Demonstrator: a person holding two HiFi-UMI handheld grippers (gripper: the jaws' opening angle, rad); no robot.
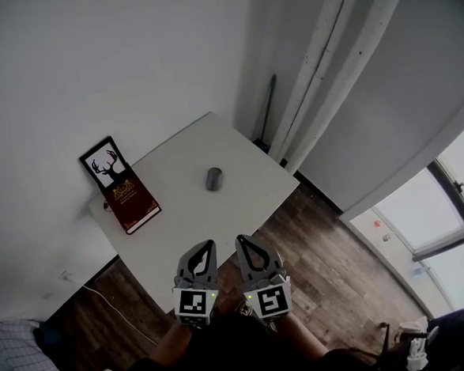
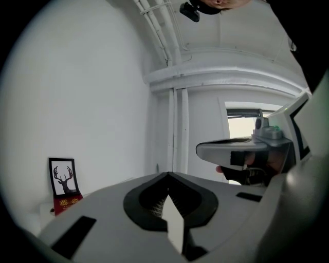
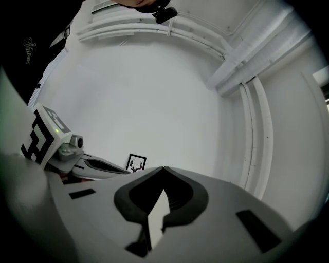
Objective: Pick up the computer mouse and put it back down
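A grey computer mouse (image 1: pixel 214 179) lies on the white table (image 1: pixel 238 160), toward its far right part. Both grippers hover side by side over the table's near edge, well short of the mouse. My left gripper (image 1: pixel 209 244) is shut with nothing in it; its tips (image 2: pixel 167 174) meet in the left gripper view. My right gripper (image 1: pixel 240 239) is also shut and empty, its tips (image 3: pixel 163 168) closed together. Neither gripper view shows the mouse.
A dark red book (image 1: pixel 132 202) lies at the table's left side, with a framed deer picture (image 1: pixel 105 163) leaning on the wall behind it. Wood floor (image 1: pixel 341 268) lies to the right of the table. White pipes (image 1: pixel 330 63) run along the wall corner.
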